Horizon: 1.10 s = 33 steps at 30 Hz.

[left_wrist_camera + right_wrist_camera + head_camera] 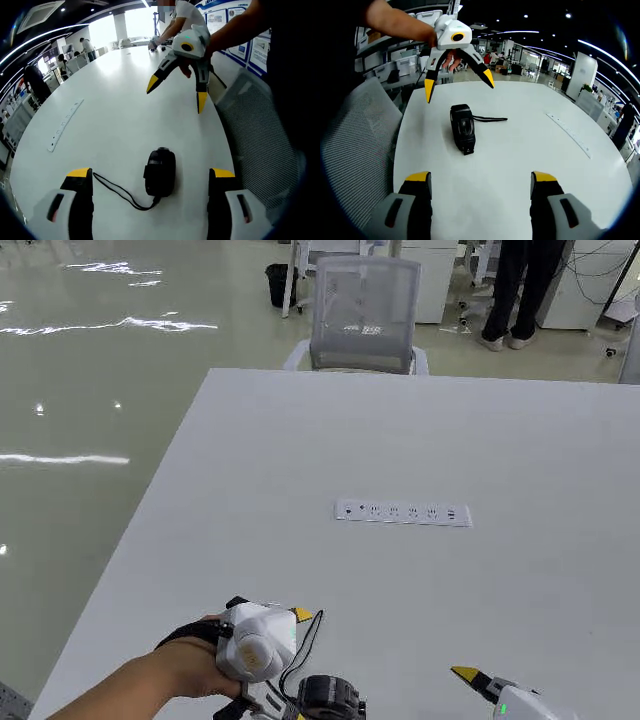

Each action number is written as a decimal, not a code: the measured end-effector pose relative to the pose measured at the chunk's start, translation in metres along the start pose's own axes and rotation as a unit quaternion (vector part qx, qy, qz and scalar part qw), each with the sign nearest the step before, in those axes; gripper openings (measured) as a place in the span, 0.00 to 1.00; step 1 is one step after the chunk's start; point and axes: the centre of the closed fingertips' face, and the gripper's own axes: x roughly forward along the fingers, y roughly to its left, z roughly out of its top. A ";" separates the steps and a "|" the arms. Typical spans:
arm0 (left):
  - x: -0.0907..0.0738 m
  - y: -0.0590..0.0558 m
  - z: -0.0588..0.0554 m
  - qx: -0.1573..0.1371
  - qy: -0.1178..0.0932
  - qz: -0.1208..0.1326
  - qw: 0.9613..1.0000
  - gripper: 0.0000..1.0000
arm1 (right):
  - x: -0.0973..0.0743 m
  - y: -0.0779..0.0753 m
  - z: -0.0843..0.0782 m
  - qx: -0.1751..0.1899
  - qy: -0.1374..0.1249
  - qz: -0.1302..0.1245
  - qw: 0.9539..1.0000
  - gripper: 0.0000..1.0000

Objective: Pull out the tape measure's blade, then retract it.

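Observation:
A black tape measure [325, 700] with a thin black wrist cord lies on the white table [420, 430] near its front edge. In the left gripper view the tape measure [160, 172] sits just ahead of my left gripper [150, 174], between its yellow-tipped jaws, which stand open around it without touching. My right gripper [480, 176] is open too, facing the tape measure [462, 127] from the other side, a short way off. Each gripper shows in the other's view: the right gripper [177, 92] and the left gripper [459, 86], both hovering above the table.
A white power strip [403, 512] lies flat mid-table. A grey mesh chair [363, 315] stands at the far end, and a person [520, 290] stands beyond it. Another mesh chair [355, 135] is close by the near edge. The shiny floor [90, 390] is to the left.

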 end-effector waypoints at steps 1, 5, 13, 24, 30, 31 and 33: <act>0.001 -0.001 0.000 0.002 0.002 -0.002 1.000 0.94 | 0.002 0.000 0.001 -0.002 0.001 0.003 1.000 0.82; 0.007 -0.002 -0.003 0.004 0.014 -0.010 1.000 0.92 | 0.010 0.002 0.007 -0.011 0.002 0.014 1.000 0.81; 0.015 -0.012 -0.012 -0.047 0.040 -0.042 0.997 0.82 | 0.024 0.004 0.013 -0.010 0.006 0.034 0.999 0.76; 0.026 -0.010 -0.023 -0.044 0.069 -0.045 0.996 0.70 | 0.044 0.012 0.025 -0.008 0.015 0.066 0.998 0.69; 0.032 -0.009 -0.025 -0.052 0.075 -0.049 0.995 0.65 | 0.058 0.021 0.025 -0.014 0.028 0.085 0.996 0.64; 0.033 -0.009 -0.025 -0.053 0.076 -0.050 0.994 0.65 | 0.060 0.021 0.024 -0.014 0.030 0.086 0.996 0.63; 0.035 -0.008 -0.025 -0.053 0.076 -0.049 0.994 0.64 | 0.064 0.023 0.022 -0.017 0.037 0.090 0.995 0.63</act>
